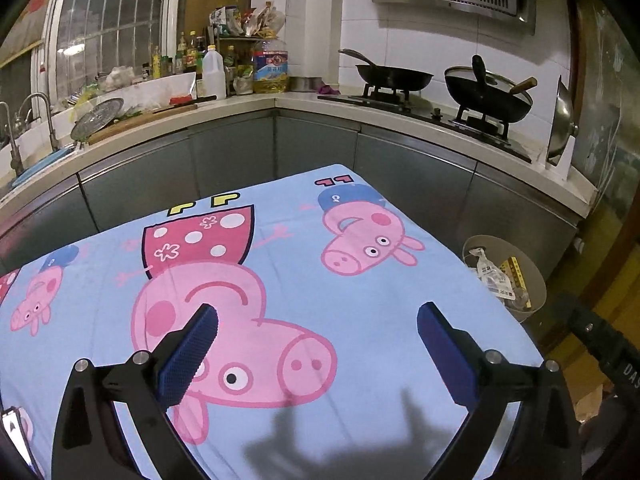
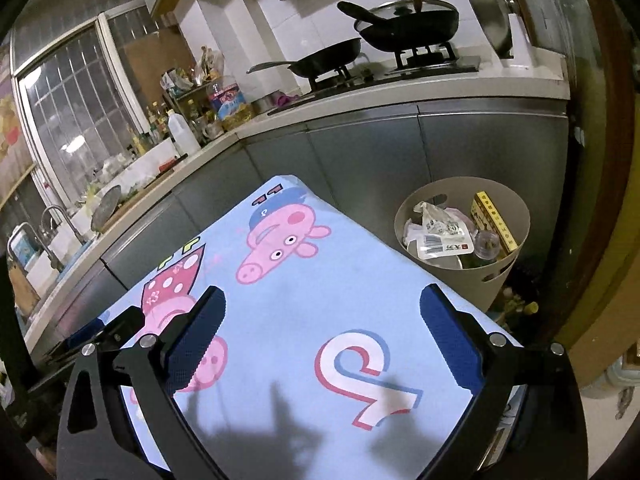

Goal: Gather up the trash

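Left hand-held gripper (image 1: 318, 338): jaws spread wide, nothing between the blue pads, poised above the desk (image 1: 360, 304), which is covered by a light-blue cloth printed with pink cartoon pigs. Cloth surface under this gripper is bare.

Right hand-held gripper (image 2: 322, 322): jaws likewise spread wide, empty, above the same cloth-covered desk (image 2: 312, 292). Part of the left gripper's black frame shows at the left edge of the right wrist view.

Trash bin (image 2: 500, 276): beige, round, standing on the floor just beside the desk's right edge, in front of the grey cabinet doors. Trash (image 2: 440, 240) sits inside it: a clear plastic bag with a barcode label, a yellow printed box upright against the far wall, a small clear round container. In the left wrist view the same bin (image 1: 536, 280) appears past the desk's right corner, packets visible inside.

Background: kitchen counter (image 1: 248, 104) with bottles, two black pans on the stove (image 1: 432, 108).
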The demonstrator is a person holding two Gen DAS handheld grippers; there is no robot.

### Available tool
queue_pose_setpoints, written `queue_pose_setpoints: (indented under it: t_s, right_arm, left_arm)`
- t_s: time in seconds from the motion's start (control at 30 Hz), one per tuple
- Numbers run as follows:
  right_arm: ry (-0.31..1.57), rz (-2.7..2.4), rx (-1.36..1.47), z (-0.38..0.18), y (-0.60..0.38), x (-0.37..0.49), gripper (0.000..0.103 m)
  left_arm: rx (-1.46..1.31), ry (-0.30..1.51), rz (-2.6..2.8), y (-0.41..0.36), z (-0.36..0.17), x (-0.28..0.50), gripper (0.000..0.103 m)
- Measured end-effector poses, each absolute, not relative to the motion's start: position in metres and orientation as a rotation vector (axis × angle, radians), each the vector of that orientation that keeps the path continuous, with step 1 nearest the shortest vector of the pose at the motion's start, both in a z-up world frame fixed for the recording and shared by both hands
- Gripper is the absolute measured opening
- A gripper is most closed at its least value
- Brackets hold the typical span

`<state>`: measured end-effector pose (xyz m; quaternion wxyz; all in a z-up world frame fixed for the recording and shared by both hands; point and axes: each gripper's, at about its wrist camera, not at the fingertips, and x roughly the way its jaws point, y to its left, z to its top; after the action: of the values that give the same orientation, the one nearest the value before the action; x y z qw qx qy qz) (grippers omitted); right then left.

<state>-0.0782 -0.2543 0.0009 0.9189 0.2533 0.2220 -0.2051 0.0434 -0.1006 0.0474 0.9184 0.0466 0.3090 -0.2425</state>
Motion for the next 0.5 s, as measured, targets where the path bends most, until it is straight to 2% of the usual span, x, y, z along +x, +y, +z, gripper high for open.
queue_pose_setpoints:
  t_s: [0.5]
  right_arm:
    - [0.451, -0.566, 0.488, 0.010, -0.243, -0.105, 0.097]
  left_arm:
    - [0.074, 0.595, -0.533, -0.115, 0.061, 0.058, 0.099]
